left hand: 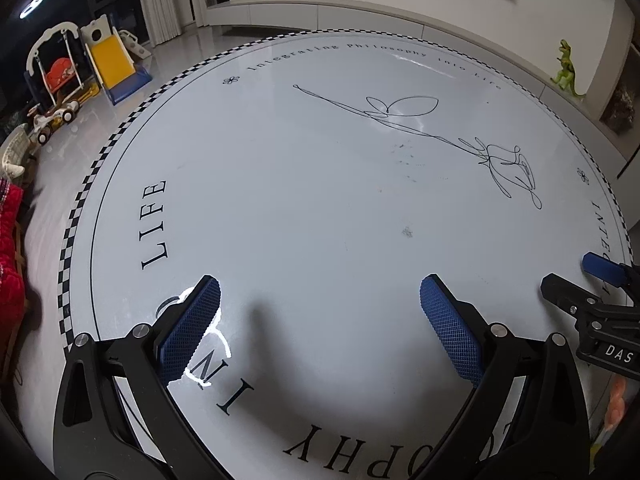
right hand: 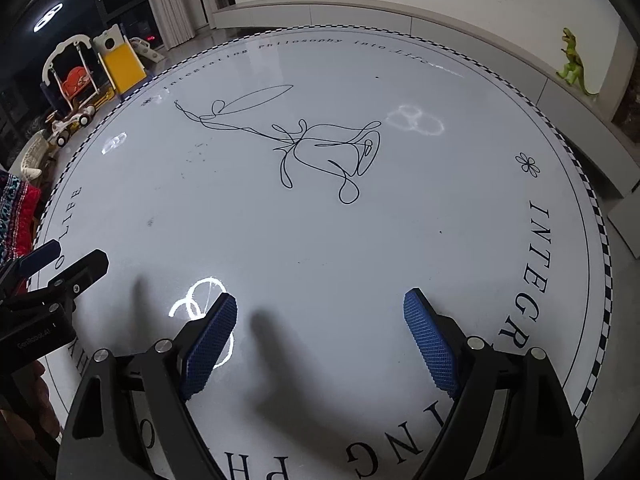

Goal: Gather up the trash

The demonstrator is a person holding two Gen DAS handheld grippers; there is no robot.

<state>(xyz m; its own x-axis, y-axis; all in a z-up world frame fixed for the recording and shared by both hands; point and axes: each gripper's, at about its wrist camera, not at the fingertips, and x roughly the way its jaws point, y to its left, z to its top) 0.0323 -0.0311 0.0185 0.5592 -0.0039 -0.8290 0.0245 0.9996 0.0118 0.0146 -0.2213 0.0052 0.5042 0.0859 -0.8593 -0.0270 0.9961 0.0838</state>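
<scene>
My left gripper is open and empty, held over the near part of a round white table with black lettering and a line drawing. My right gripper is open and empty over the same table, to the right of the left one. The right gripper also shows at the right edge of the left wrist view. The left gripper also shows at the left edge of the right wrist view. I see no trash item on the table, only small dark specks near the middle.
Children's toys and a yellow slide stand on the floor at far left. A green toy dinosaur stands on a low ledge at far right. A red patterned cloth lies left of the table.
</scene>
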